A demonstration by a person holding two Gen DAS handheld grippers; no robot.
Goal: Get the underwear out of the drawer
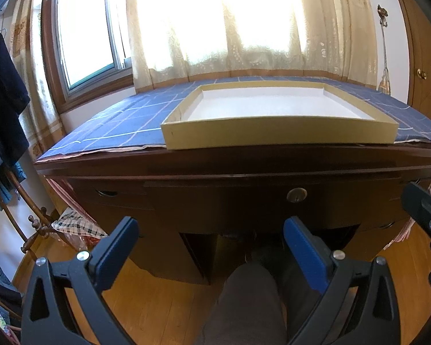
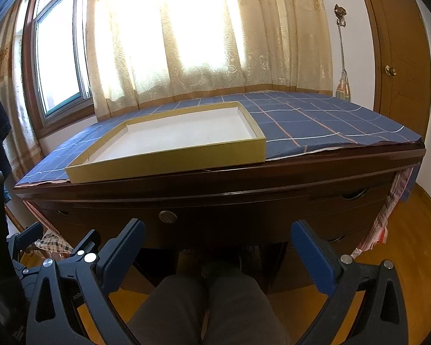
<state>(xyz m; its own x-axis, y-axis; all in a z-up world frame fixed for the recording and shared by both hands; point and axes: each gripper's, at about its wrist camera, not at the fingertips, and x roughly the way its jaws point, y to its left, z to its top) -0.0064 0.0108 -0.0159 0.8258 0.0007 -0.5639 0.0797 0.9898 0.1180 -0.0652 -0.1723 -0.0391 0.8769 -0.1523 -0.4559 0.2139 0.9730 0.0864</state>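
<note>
A dark wooden desk stands ahead, its centre drawer (image 1: 244,198) (image 2: 215,215) closed, with a round metal lock (image 1: 296,195) (image 2: 167,217). No underwear shows in either view. My left gripper (image 1: 211,230) hangs open in front of the drawer, below the desk top, nothing between its blue pads. My right gripper (image 2: 218,231) is open too, level with the drawer front and holding nothing. A shallow yellow box (image 1: 278,133) (image 2: 169,162) with a white inside sits on the blue checked cloth (image 1: 115,123) (image 2: 316,120).
Side drawers with recessed pulls (image 1: 107,193) (image 2: 355,195) flank the centre one. The person's legs (image 1: 244,302) (image 2: 201,310) sit before the kneehole. A coat stand with dark clothes (image 1: 3,115) is at left, a wooden wardrobe (image 2: 399,57) at right, curtains behind.
</note>
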